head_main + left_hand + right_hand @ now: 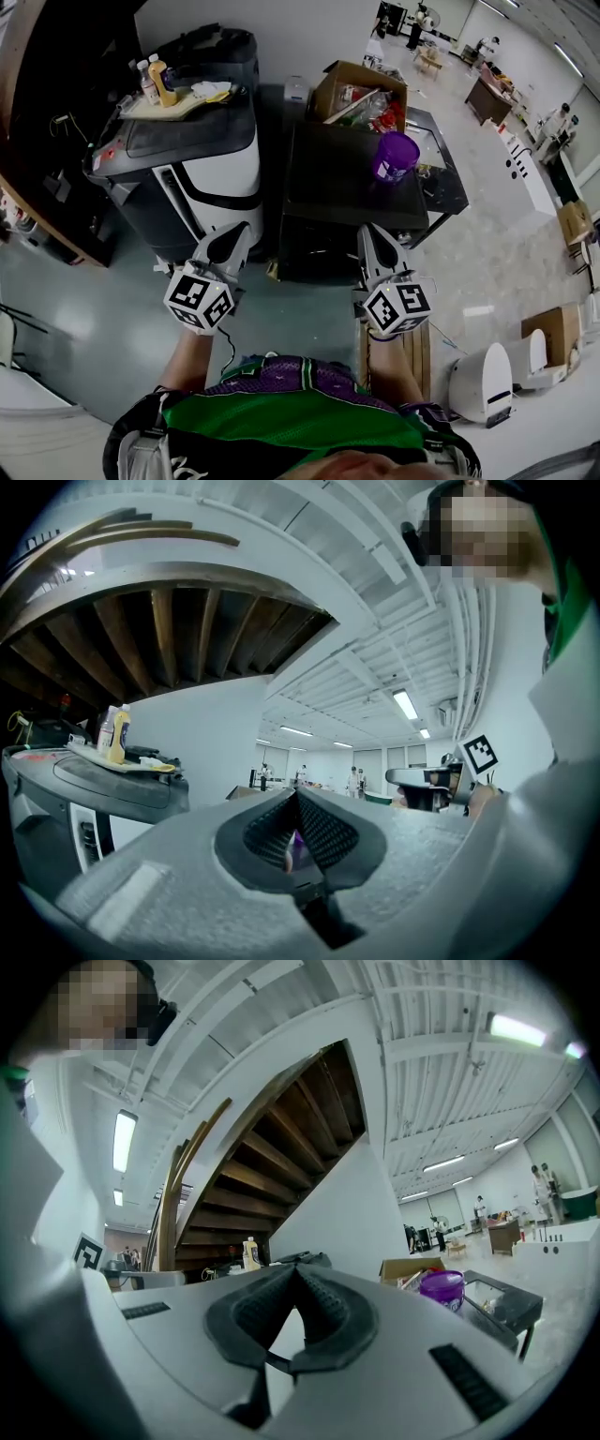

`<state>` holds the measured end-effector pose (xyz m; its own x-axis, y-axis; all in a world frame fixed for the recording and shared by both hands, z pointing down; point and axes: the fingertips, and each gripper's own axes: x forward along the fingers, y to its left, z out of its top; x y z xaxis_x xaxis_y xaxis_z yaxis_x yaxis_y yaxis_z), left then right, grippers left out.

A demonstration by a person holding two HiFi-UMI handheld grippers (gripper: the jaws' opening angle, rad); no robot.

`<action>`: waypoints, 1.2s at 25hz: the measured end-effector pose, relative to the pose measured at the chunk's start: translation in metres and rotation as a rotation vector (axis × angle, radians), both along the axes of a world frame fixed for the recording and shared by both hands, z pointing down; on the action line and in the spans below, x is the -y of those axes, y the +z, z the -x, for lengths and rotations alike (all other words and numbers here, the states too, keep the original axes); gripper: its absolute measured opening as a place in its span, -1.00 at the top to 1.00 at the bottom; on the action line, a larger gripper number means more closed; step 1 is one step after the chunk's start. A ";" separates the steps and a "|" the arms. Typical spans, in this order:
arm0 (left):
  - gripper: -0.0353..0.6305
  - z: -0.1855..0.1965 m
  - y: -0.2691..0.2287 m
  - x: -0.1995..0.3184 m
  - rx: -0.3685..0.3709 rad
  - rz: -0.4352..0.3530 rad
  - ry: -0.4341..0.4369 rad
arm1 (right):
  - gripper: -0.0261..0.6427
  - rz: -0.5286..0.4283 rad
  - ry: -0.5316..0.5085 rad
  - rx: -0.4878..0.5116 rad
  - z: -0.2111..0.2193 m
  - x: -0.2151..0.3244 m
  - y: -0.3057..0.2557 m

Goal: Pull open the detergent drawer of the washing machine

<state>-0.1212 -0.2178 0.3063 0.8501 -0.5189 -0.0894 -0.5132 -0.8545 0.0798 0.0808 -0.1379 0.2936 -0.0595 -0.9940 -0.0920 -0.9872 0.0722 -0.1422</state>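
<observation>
The washing machine (202, 159), white and black with a grey lid, stands at the upper left of the head view. A tray with bottles (159, 86) rests on top of it. I cannot pick out its detergent drawer from here. My left gripper (239, 232) is held level just short of the machine's front lower corner, jaws shut and empty. My right gripper (368, 231) hovers shut and empty in front of the black table (328, 202). In the left gripper view the machine (89, 794) sits at the left, past the closed left gripper (296, 795). The right gripper (297, 1269) also shows its jaws closed.
A purple tub (395, 156) stands on the black table, with an open cardboard box (361, 94) behind it. A wooden stair and dark shelving (42, 131) lie to the left. A white appliance (483, 382) and a box (553, 330) sit on the floor at the right. People stand far off.
</observation>
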 end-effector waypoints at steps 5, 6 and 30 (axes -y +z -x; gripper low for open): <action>0.85 -0.005 0.010 0.011 -0.010 0.027 0.015 | 0.92 0.043 0.018 0.028 -0.008 0.003 0.014; 0.85 -0.008 0.011 0.012 -0.013 0.028 0.018 | 0.92 0.047 0.023 0.022 -0.011 0.004 0.014; 0.85 -0.041 0.022 0.009 0.005 0.065 -0.008 | 0.33 0.129 -0.192 0.202 -0.035 0.057 0.071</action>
<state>-0.0802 -0.2272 0.3281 0.8464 -0.5301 -0.0508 -0.5203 -0.8436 0.1328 0.1155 -0.1953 0.3645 -0.2405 -0.9706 0.0052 -0.9081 0.2231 -0.3544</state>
